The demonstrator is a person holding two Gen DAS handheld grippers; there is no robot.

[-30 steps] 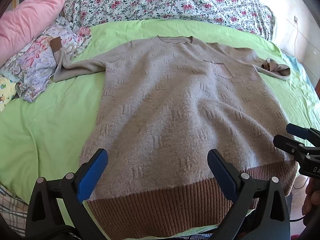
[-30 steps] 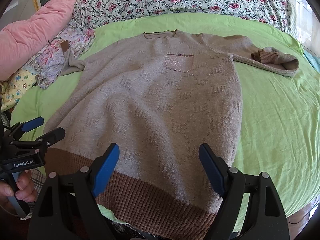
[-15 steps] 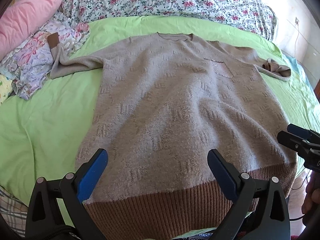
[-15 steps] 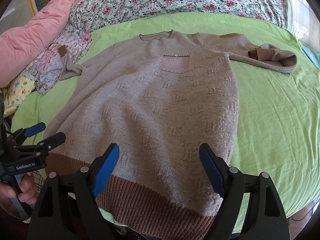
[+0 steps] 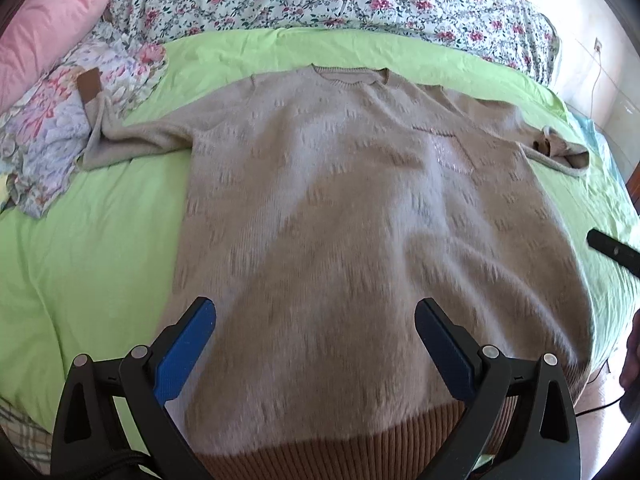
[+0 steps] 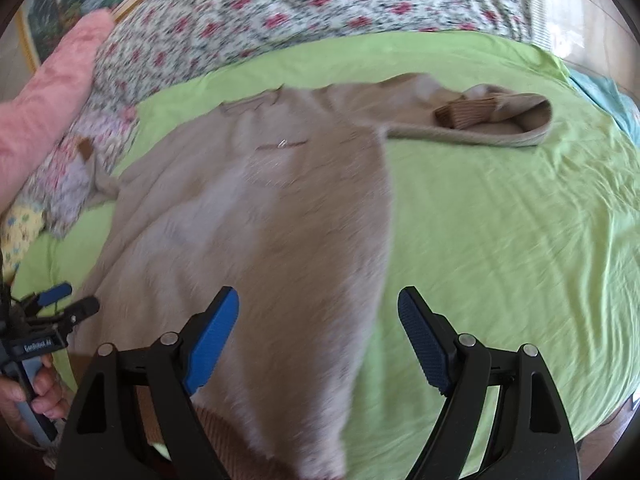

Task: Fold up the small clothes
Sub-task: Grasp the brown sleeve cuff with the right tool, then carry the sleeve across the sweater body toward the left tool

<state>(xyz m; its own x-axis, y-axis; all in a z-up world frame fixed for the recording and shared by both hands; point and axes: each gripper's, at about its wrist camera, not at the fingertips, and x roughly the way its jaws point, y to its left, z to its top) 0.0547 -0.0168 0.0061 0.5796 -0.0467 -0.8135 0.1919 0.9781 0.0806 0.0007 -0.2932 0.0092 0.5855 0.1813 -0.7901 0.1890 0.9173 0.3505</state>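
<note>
Beige knit sweater (image 5: 360, 216) lies flat on the green bedsheet (image 5: 88, 248), its brown ribbed hem nearest us. We hold our left gripper (image 5: 316, 344) wide open above the hem, and our right gripper (image 6: 318, 330) equally wide over the sweater's right edge, both empty.

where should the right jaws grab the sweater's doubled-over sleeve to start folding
Take the right sleeve at its outer bend, coming in from the right over the green sheet. The sleeve is doubled back there, with its brown cuff lying on top.
</note>
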